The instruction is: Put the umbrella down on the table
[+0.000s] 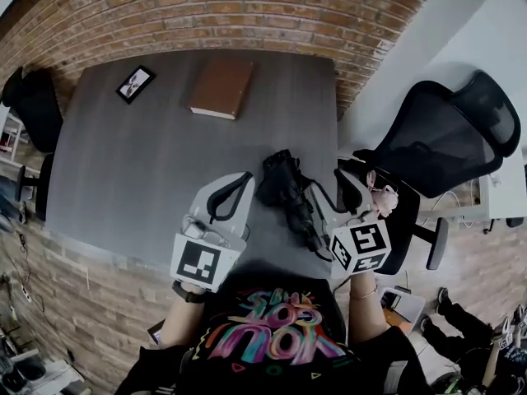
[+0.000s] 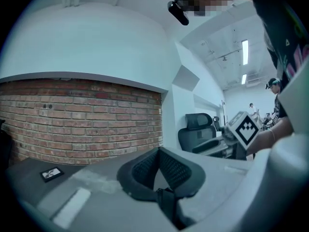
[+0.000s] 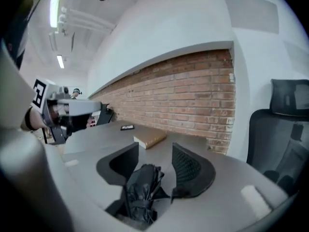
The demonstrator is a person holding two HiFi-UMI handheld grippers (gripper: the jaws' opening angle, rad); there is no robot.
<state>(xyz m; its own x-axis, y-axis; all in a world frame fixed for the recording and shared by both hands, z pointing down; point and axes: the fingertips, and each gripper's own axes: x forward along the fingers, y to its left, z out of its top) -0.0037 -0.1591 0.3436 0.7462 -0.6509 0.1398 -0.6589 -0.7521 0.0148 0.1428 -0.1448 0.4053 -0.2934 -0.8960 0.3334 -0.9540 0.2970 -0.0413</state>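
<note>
Apart at the jaws on the right gripper (image 3: 154, 148): released, pressing on nothing. Btw them, low near their base, the umbrella (image 3: 142, 187): black, folded, fabric bunched. Clear gap to the right-hand pad; contact w/ the left-hand one not clear. In head view, lying on the table (image 1: 132, 163) by its near right corner, btw the two grippers, just beside the right one.

Clenched at the jaws on the left gripper (image 2: 159, 151): tips together, ribbed pads meeting, nothing btw them. Pointing roughly level toward the wall (image 1: 206, 11), apart from the umbrella. In its own view, right gripper's marker cube (image 2: 246, 129) at mid right.

Further out on the table: brown book (image 1: 221, 87) near the far edge, approx centre. Left of it, small black-framed card (image 1: 136, 83). Both well apart from the umbrella.

Beyond the far edge, red brick on the wall, white above. Right of the table, black mesh chair (image 1: 445, 138), close to the right gripper. At bottom of head view, person's dark shirt (image 1: 272, 336) w/ colourful print. Far off in left gripper view, other people (image 2: 273, 88) in the bg, too small for detail.
</note>
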